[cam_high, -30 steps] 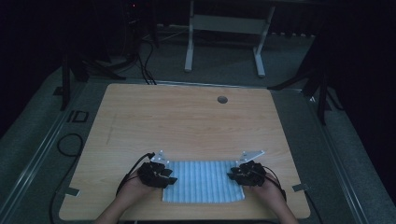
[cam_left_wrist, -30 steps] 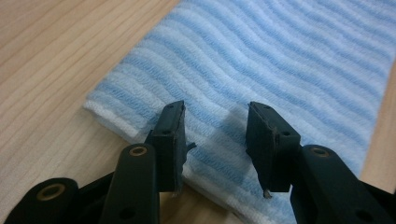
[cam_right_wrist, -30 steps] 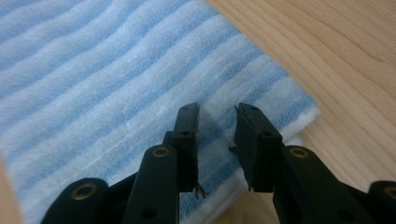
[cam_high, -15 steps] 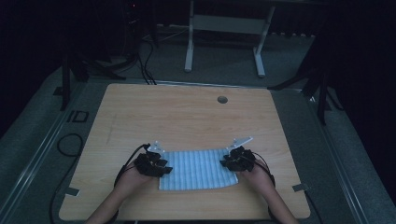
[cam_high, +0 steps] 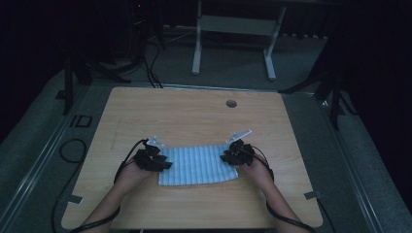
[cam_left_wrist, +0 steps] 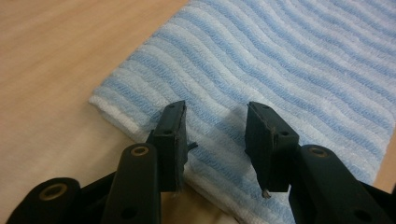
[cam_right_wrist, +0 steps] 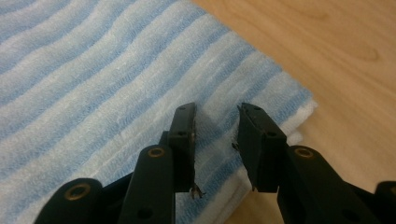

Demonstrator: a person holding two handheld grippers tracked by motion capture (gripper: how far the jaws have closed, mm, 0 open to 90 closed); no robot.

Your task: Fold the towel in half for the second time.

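Now my left hand-held gripper (cam_high: pixel 160 160) sits at the towel's (cam_high: pixel 197 165) left end, jaws parted above the striped cloth with nothing between them. My right hand-held gripper (cam_high: pixel 228 156) is likewise released over the right end, near the corner. That blue-and-white towel lies folded flat on the counter (cam_high: pixel 194 116), close to its near edge. Farther off I see a round hole (cam_high: pixel 231 103) in the counter. Left of the counter, the floor reads "ID" (cam_high: pixel 80 121).

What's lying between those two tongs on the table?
The striped towel spans from left tongs to right tongs, seen in the high view.
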